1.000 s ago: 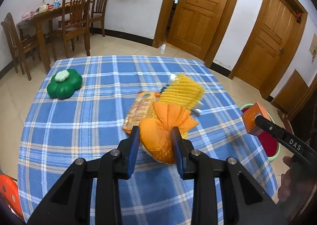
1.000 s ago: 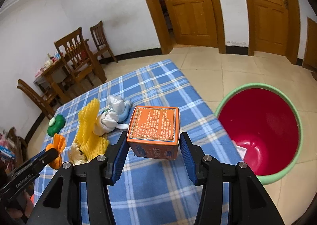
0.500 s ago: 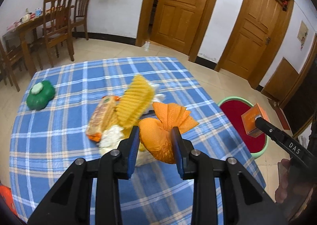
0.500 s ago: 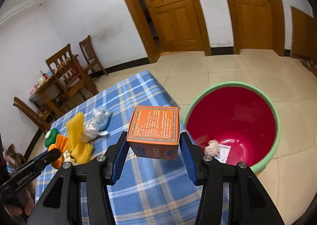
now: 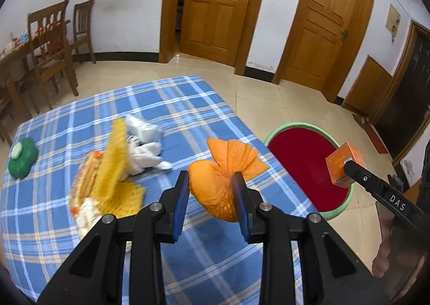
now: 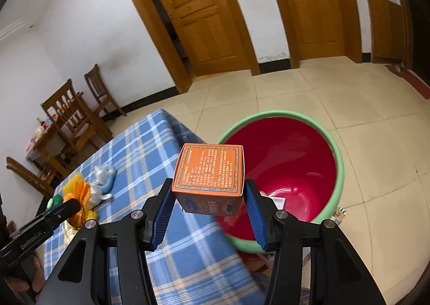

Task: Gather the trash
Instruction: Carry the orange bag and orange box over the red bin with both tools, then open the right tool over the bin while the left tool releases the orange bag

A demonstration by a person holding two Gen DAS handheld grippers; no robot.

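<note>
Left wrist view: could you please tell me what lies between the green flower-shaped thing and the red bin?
In the left wrist view, between the green flower-shaped thing and the red bin lies the trash pile: yellow mesh, white crumpled wrappers.

Orange printed box [image 6: 209,178] aloft, crumpled orange net [image 5: 219,188], red bin [image 6: 295,168]

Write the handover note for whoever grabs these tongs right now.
Left tongs: shut on the orange mesh bundle, above the table.
Right tongs: shut on the orange box, at the near rim of the red bin.
Done: some paper scraps already lie in the bin.
Left: drop both items in, then collect the yellow mesh, snack packet and white wrappers. The green object may not be trash.
</note>
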